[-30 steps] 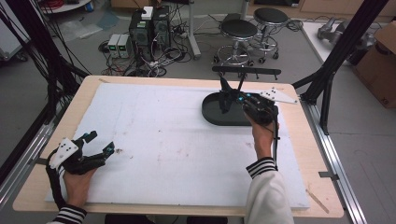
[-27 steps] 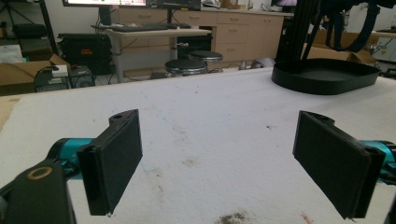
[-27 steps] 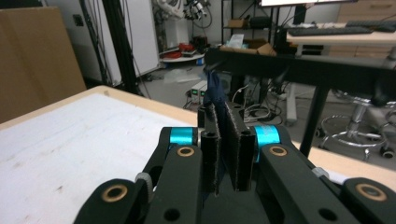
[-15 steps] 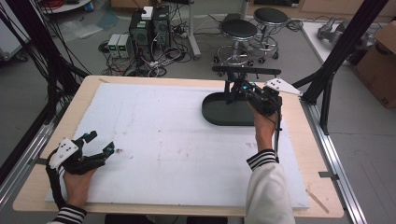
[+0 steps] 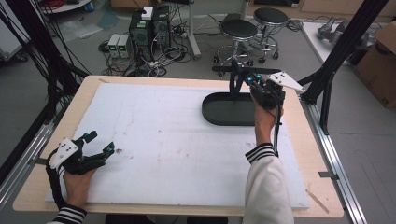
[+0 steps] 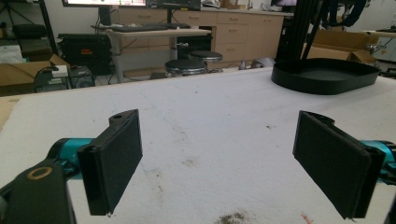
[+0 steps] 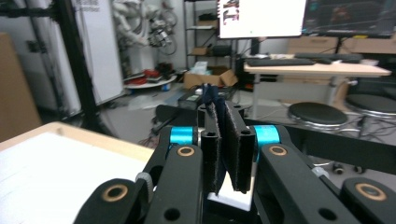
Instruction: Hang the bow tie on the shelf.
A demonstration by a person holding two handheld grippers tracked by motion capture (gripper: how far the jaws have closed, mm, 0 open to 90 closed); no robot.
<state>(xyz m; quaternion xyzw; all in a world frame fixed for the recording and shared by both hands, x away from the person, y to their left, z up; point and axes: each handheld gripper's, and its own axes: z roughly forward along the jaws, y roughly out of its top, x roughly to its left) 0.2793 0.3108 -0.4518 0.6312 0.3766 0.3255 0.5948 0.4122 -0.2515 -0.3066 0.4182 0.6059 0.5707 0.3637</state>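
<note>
Black cloth (image 7: 211,100) pinched in closed right tongs (image 5: 239,78) above tray (image 5: 219,113); left tongs (image 5: 99,143) gape.

No legible text or labels.

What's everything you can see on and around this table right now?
mat: one, white, covers most of the table
table: one, light wood, under the mat
tray: one, black, oval, far right part of the mat
thin frame with a crossbar: one, black, held up over the tray's far edge
stools: two, black seats, on the floor beyond the table
cardboard box: one, brown, on the floor at far right
left gripper: one, black, jaws open, near left of the mat
right gripper: one, black, jaws shut on the frame
</note>
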